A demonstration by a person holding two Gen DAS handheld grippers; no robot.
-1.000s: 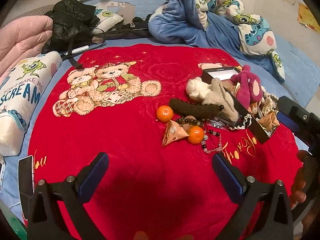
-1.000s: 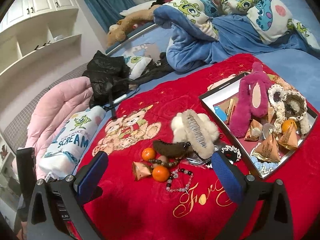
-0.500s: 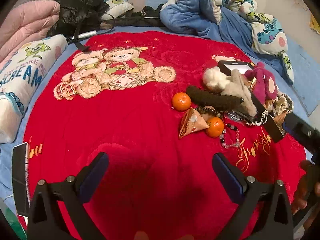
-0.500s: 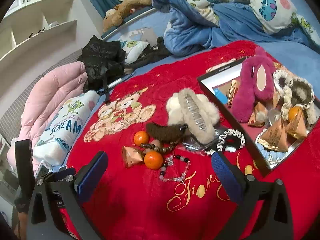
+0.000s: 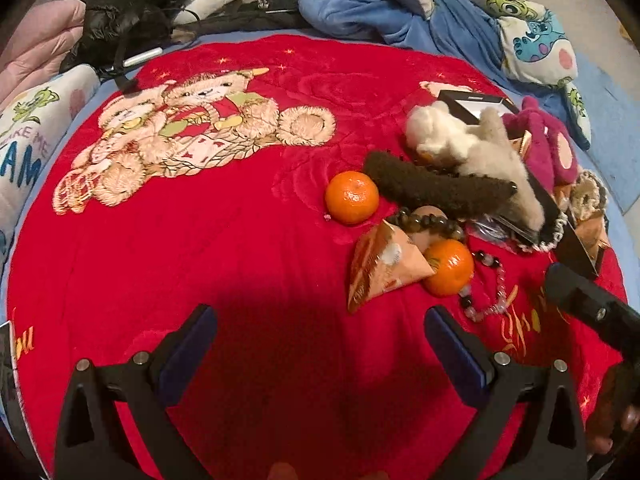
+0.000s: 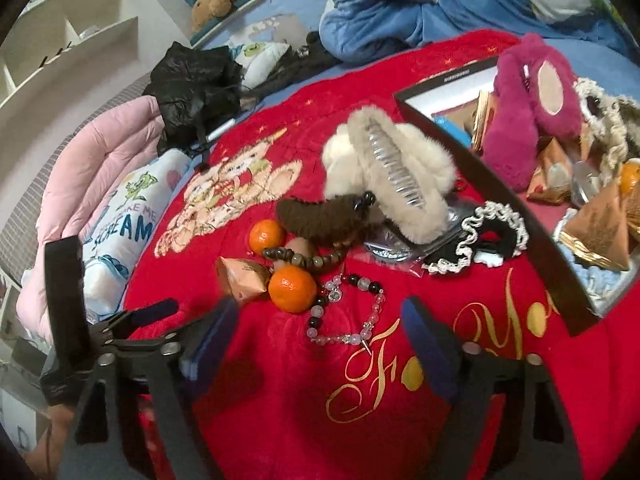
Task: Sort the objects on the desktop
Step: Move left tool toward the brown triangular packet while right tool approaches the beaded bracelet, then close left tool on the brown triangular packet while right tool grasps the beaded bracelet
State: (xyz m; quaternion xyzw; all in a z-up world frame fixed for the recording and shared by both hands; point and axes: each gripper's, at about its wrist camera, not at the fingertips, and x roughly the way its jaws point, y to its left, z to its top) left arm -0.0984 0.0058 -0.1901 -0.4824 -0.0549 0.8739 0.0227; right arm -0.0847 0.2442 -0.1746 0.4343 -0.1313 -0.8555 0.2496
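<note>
Red blanket [image 6: 280, 380] covers the bed. Left of the black tray [image 6: 520, 216] lie two oranges [image 6: 292, 289], bead bracelets [image 6: 348, 320] and furry hair clips [image 6: 392, 168]. Left gripper [image 5: 320, 340] gapes empty; right gripper [image 6: 316, 336], empty, has just been narrowing.

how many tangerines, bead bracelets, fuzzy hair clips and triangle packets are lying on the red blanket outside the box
tangerines: 2
bead bracelets: 2
fuzzy hair clips: 2
triangle packets: 1
total: 7
</note>
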